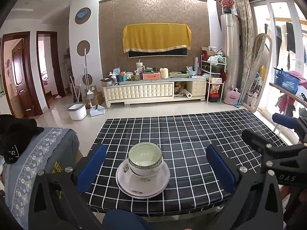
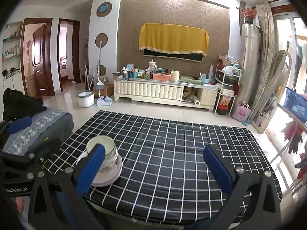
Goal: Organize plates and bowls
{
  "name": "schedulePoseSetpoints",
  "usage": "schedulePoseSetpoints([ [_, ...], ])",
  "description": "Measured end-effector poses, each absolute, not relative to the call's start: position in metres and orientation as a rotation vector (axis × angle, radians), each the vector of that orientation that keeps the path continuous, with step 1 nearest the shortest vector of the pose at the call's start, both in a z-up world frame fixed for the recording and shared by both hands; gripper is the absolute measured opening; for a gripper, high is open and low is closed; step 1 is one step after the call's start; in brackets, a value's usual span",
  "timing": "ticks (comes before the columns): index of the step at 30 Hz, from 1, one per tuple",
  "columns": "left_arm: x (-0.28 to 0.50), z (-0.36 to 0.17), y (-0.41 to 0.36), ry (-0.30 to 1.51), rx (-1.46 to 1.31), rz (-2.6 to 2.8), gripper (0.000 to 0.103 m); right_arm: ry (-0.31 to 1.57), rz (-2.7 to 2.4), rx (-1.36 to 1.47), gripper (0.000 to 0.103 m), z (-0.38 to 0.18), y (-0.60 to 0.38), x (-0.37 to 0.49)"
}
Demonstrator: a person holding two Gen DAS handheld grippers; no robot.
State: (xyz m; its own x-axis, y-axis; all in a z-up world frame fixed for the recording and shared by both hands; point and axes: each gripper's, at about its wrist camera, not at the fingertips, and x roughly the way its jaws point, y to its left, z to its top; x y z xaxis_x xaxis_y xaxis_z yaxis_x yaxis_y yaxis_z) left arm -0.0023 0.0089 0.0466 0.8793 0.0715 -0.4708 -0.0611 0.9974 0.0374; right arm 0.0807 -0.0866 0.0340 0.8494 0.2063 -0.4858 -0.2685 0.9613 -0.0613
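Observation:
Two nested white bowls (image 1: 144, 157) with a patterned rim sit on a short stack of white plates (image 1: 143, 184) near the front edge of a table with a black checked cloth (image 1: 191, 134). My left gripper (image 1: 155, 149) hangs open just in front of the stack, a blue pad on either side and well clear of it. In the right wrist view my right gripper (image 2: 153, 149) is open too, with only cloth between its pads. There its left finger partly hides the bowls (image 2: 108, 143) and plates (image 2: 113, 170), which lie to its left.
A couch with a grey-blue embroidered cover (image 1: 48, 149) and a black garment (image 1: 15, 132) stands left of the table. Beyond the table are tiled floor, a white bucket (image 1: 76, 111) and a cluttered TV cabinet (image 1: 153, 92). A blue basket (image 1: 285, 82) sits on a ledge at right.

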Motion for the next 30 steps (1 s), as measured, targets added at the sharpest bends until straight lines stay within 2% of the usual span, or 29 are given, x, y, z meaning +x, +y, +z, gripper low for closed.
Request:
schedulePoseSetpoints([
  [7, -0.025, 0.041, -0.003, 0.497, 0.041, 0.056, 0.103, 0.526, 0.240, -0.107, 0.103, 0.024, -0.099, 0.049],
  [30, -0.031, 0.037, -0.005, 0.490, 0.036, 0.049, 0.103, 0.527, 0.254, -0.068, 0.103, 0.024, -0.113, 0.032],
])
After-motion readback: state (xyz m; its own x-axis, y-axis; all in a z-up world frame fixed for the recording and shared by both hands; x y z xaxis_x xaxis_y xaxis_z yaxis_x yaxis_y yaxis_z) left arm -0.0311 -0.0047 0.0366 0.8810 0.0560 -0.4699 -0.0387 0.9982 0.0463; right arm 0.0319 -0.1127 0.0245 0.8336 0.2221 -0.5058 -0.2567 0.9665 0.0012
